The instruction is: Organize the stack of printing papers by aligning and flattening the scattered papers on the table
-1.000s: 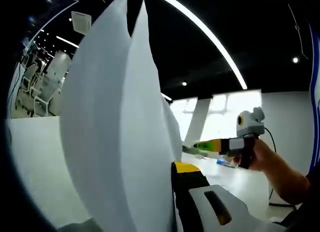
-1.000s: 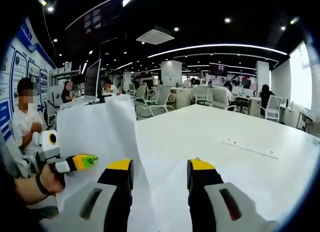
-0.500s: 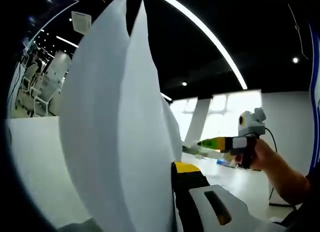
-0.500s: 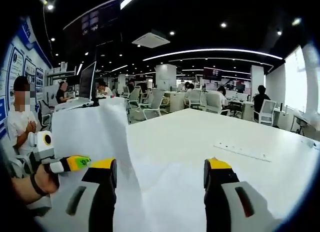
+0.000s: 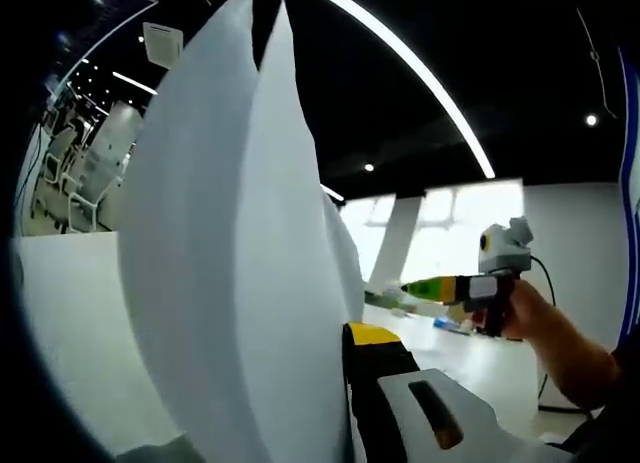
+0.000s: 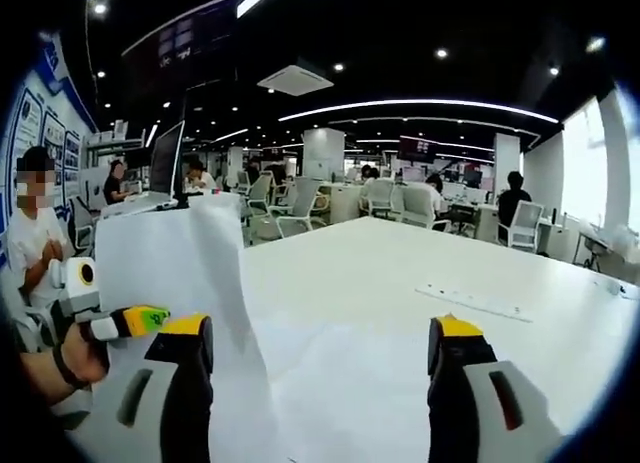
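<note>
Gripping a sheaf of white papers (image 5: 230, 253), our left gripper (image 5: 350, 403) holds them upright off the white table (image 6: 420, 273); we see one yellow-tipped jaw pressed against the sheets, the other hidden behind them. Our right gripper (image 6: 315, 383) is released, jaws spread wide, low over the table beside the papers. In the left gripper view it sits well apart from the sheaf. We judge the curved sheets could buckle, fan apart or slip loose if the one-sided grip tilts. The sheaf's lower edge is cut off, so we cannot tell whether it touches the table.
</note>
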Demonstrator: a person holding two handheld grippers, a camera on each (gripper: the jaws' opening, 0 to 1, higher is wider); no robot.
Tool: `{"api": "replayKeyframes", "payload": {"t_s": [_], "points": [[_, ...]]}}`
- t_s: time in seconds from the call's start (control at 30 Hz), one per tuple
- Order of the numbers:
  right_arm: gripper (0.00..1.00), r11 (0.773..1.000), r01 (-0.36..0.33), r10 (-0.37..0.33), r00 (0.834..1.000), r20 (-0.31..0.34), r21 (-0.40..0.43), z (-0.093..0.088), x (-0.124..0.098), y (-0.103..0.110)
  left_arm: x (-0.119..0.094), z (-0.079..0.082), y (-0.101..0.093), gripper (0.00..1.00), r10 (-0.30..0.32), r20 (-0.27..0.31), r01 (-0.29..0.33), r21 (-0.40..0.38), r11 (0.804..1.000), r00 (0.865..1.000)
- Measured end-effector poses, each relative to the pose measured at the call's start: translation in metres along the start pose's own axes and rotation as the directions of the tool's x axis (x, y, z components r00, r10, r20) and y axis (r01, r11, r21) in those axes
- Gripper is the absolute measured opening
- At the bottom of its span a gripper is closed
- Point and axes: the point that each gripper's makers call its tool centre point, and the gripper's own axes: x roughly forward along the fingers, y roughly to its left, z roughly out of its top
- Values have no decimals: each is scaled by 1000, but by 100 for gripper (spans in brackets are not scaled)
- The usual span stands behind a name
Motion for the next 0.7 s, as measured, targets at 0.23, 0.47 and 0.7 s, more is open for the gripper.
{"api": "replayKeyframes", "payload": {"t_s": [0.23,0.47,0.7], "points": [[87,1000,0,-1,1000,8,19,1,-4,-2,0,0,0,6,0,0,0,1,1000,1000],[89,999,-7,6,1000,17,42,1,-7,-3,0,0,0,6,0,0,0,1,1000,1000],[90,999,-6,5,1000,13,45,1,-9,-3,1,0,0,6,1,-1,-1,3,1000,1000]]}}
